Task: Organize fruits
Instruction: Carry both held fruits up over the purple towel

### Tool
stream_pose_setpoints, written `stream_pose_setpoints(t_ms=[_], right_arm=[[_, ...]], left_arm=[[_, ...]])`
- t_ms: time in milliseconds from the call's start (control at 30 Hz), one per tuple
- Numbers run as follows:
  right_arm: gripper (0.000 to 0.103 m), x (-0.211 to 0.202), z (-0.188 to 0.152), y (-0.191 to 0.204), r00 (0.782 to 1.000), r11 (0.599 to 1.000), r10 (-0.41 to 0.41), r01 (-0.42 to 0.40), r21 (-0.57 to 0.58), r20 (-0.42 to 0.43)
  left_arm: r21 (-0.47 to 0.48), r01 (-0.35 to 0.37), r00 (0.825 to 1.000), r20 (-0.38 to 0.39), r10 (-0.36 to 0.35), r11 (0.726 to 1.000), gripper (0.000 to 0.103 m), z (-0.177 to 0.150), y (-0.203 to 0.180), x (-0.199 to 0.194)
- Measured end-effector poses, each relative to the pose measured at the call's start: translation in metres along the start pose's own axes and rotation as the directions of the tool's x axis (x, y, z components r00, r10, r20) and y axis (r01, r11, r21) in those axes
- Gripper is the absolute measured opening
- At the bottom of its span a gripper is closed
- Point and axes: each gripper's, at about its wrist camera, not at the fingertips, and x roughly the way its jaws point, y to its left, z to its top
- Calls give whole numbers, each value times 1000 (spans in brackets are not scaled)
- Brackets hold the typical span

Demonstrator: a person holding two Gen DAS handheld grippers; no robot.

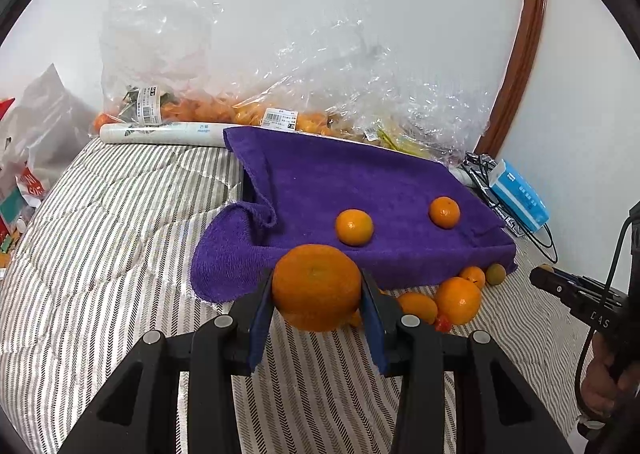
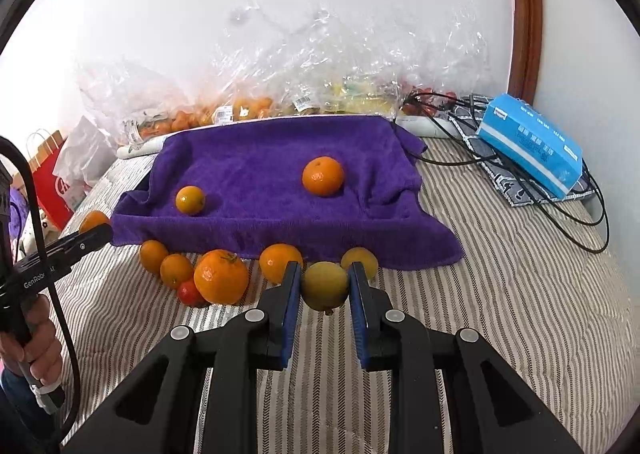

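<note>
My left gripper (image 1: 317, 286) is shut on a large orange (image 1: 316, 278), held in front of the purple towel (image 1: 360, 182) draped over a tray. Two small oranges (image 1: 354, 227) (image 1: 444, 212) lie on the towel. My right gripper (image 2: 324, 284) is shut on a yellow-green fruit (image 2: 324, 286) just before the towel's front edge (image 2: 280, 242). Several oranges (image 2: 221, 276) and a small red fruit (image 2: 190, 292) lie on the striped bedding along that edge. The left gripper (image 2: 96, 232) also shows at the left of the right wrist view.
Clear plastic bags of fruit (image 1: 208, 110) lie behind the towel by the wall. A blue tissue pack (image 2: 532, 144) and black cables (image 2: 560, 206) lie at the right. A white roll (image 1: 160, 133) and paper bags (image 2: 52, 178) are at the left.
</note>
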Motion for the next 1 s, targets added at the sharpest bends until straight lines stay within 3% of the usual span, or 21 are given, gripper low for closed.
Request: stream_pose_setpoints(t_ms=[533,767,1000], right_arm=[[24,-4,16,-2,1000,1000,6,-6,-1,27],[24,-16,43,-8,996,1000,13,-12,-9,90],[24,-4,62,-8,991,998,47,-43,-35,124]], left_arm=[[-16,-9,1000,11,10,1000,39,4,4,-3],[-23,-11,999,51,12,1000,39,34,0,-18],[-29,-21,999,45,22,999,39,60,-9,3]])
